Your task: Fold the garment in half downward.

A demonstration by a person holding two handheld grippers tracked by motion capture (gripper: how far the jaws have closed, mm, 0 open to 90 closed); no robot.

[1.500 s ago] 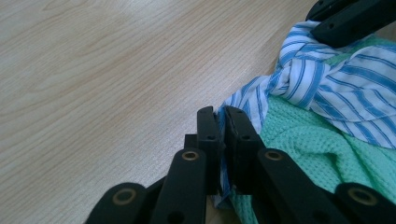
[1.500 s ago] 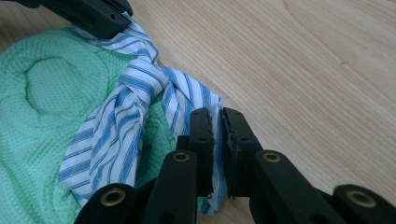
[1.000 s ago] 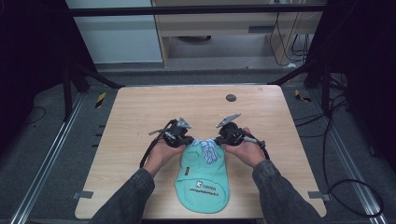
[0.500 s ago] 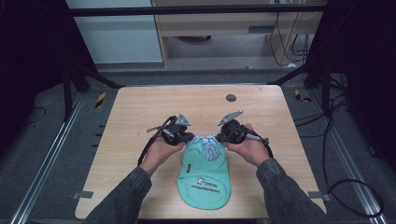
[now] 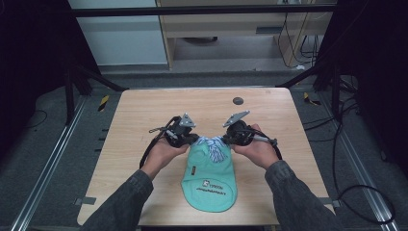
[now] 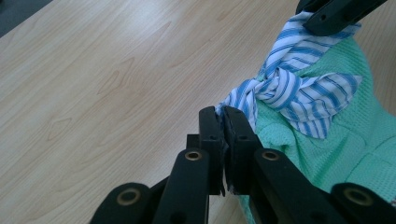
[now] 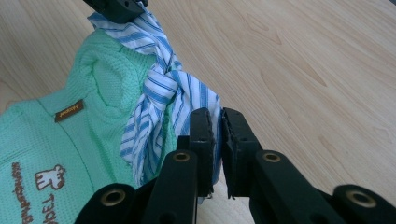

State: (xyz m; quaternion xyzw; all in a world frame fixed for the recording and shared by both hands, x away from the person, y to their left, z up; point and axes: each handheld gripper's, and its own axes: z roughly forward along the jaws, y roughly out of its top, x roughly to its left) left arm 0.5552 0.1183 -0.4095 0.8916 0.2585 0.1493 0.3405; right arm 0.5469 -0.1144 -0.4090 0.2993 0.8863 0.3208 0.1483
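Both hands shifted slightly; left gripper (image 6: 224,116) and right gripper (image 7: 217,119) pinch striped tie (image 6: 289,88).

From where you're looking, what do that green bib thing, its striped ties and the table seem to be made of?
The green garment looks like soft waffle-knit cotton: a fine grid texture, matte, with a small sewn label. The striped ties look like thin woven cotton, blue on white, creased at the knot. The table shows pale wood grain with a slight sheen; it could be laminate rather than solid wood.

mint-green waffle-knit garment (image 5: 210,175) lies flat on the table's near side — blue-striped knotted tie (image 5: 214,144) at its far end.
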